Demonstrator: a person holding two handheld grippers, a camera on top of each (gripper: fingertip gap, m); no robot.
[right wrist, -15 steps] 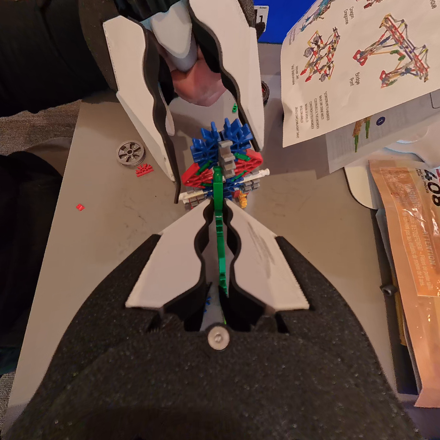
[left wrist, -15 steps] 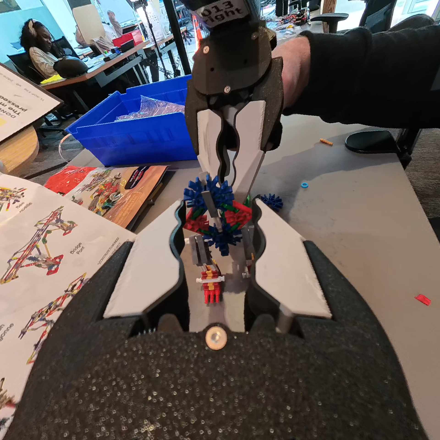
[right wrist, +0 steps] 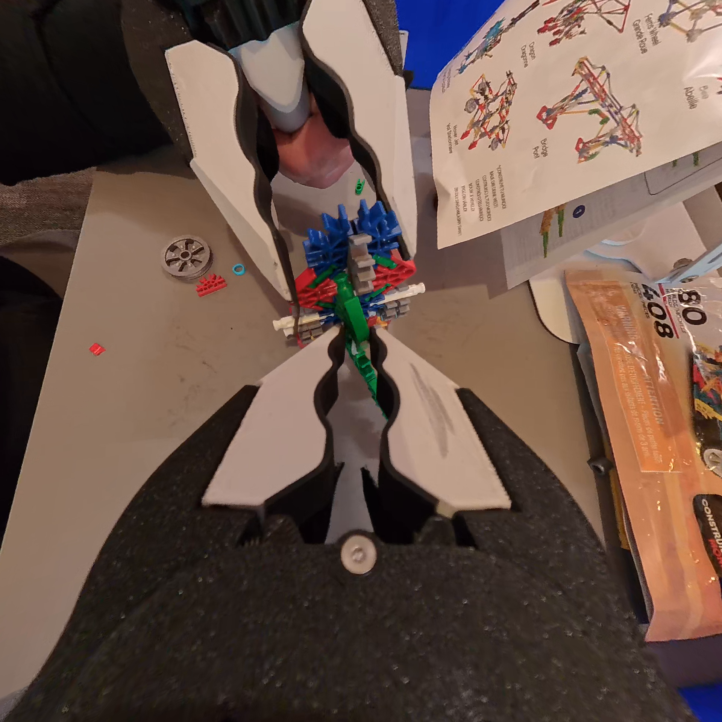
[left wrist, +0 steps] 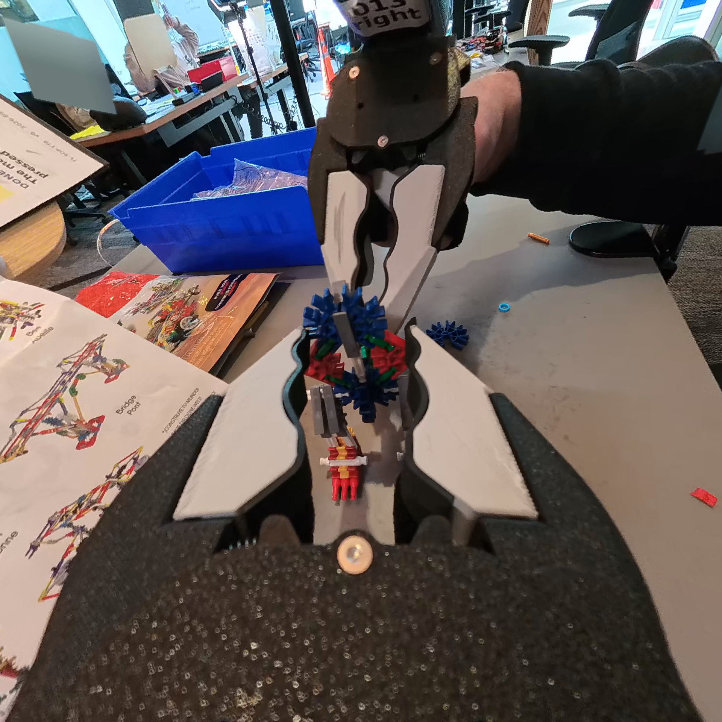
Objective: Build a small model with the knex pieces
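Note:
A small model of blue, red, grey and green construction-toy pieces (left wrist: 351, 351) stands on the grey table (left wrist: 566, 390). My left gripper (left wrist: 355, 340) is shut on the model, one finger on each side. It reaches in from the top of the right wrist view (right wrist: 347, 273). My right gripper (right wrist: 355, 334) is shut on a green rod (right wrist: 363, 363) that lies tilted between its fingers. The rod's front end meets the model (right wrist: 351, 265). In the left wrist view the right gripper (left wrist: 369, 308) comes down from above onto the model's top, held by a hand in a dark sleeve.
A blue bin (left wrist: 218, 230) stands behind the model, with a glossy booklet (left wrist: 187, 312) and a white instruction sheet (left wrist: 58, 410) to its left. A bag of parts (right wrist: 644, 429) lies at the right. A grey wheel (right wrist: 186, 258), a red connector (right wrist: 211, 284) and a loose blue connector (left wrist: 447, 334) lie nearby. Only a small space, under 4 cm, lies between the two pairs of fingers.
The green rod has tilted between my right fingers, and those fingers stand slightly wider apart. The left gripper still holds the model in the same place.

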